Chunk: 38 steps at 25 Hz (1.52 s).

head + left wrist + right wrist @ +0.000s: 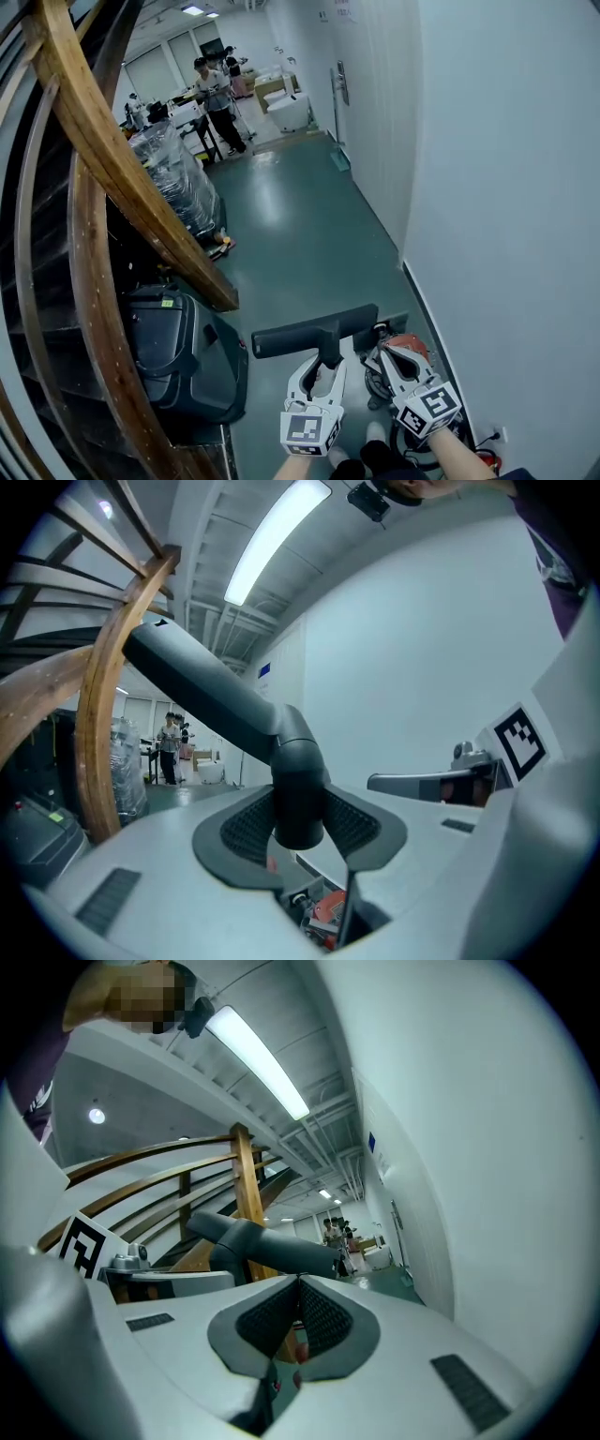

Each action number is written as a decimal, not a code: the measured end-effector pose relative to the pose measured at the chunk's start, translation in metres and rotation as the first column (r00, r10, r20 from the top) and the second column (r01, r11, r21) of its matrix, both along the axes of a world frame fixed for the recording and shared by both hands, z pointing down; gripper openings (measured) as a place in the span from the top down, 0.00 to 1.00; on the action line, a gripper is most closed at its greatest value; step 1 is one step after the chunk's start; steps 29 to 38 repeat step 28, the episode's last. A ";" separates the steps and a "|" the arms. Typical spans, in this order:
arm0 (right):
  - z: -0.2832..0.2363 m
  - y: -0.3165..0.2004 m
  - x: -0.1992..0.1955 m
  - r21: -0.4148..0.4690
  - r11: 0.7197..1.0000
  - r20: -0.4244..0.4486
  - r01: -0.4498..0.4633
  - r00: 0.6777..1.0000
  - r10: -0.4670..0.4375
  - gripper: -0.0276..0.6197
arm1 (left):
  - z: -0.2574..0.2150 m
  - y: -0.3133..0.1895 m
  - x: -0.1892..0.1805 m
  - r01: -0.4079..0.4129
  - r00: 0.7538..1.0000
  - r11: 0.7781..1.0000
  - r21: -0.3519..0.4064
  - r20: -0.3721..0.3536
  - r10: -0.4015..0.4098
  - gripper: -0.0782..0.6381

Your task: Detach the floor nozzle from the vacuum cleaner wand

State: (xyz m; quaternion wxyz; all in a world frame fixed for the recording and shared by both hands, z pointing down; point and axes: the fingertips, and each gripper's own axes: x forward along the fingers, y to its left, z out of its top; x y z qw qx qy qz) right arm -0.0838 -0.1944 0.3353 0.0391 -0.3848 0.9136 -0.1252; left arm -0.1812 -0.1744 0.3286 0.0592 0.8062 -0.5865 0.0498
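White wall point(506, 187) on the right, smooth and matt. Green floor point(300, 234), a hard sealed surface, runs away down the corridor. A curved wooden stair railing point(122, 169) of broad laminated bands sweeps down the left side. A dark hard-plastic case point(183, 356) with rounded corners sits under it.

Vacuum cleaner body point(405, 347): red-orange shell, low on the floor beneath the right hand.

Floor nozzle point(314, 333): dark grey moulded plastic in a T shape, held up off the floor in front of the person. The long axis of its head bar lies across the head view, left to right and slightly tilted. A short round neck drops from mid-bar toward the left hand. In the left gripper view the neck's lower end looks free, with no tube on it. I judge the nozzle already off the wand, which I cannot make out.

Left tongs point(319, 370): ribbed pads pinch the nozzle neck from both sides. This hand carries the nozzle.

Right tongs point(389, 356): pressed together, nothing between them. They sit just beside the neck on its right and apart from it. Any handover or set-down therefore turns on the left hand.
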 end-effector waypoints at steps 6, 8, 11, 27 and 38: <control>-0.020 0.005 -0.002 0.044 0.999 0.003 -0.015 1.000 0.015 0.93 | -0.024 0.005 0.003 -0.017 1.000 0.999 0.050 0.002 0.017 0.67; -0.022 0.006 -0.001 0.050 0.999 0.006 -0.017 1.000 0.017 0.93 | -0.027 0.006 0.002 -0.011 1.000 0.998 0.056 0.000 0.011 0.67; -0.023 0.005 -0.001 0.054 0.998 0.008 -0.021 1.000 0.021 0.93 | -0.028 0.007 0.001 -0.007 1.000 0.998 0.064 -0.002 0.008 0.67; -0.050 0.010 -0.013 0.188 0.982 0.010 -0.024 1.000 0.022 0.93 | -0.044 0.011 -0.014 -0.011 1.000 0.991 0.131 0.003 0.011 0.67; -0.051 0.010 -0.014 0.196 0.980 0.007 -0.023 1.000 0.022 0.93 | -0.045 0.011 -0.014 -0.013 1.000 0.991 0.136 0.007 0.012 0.67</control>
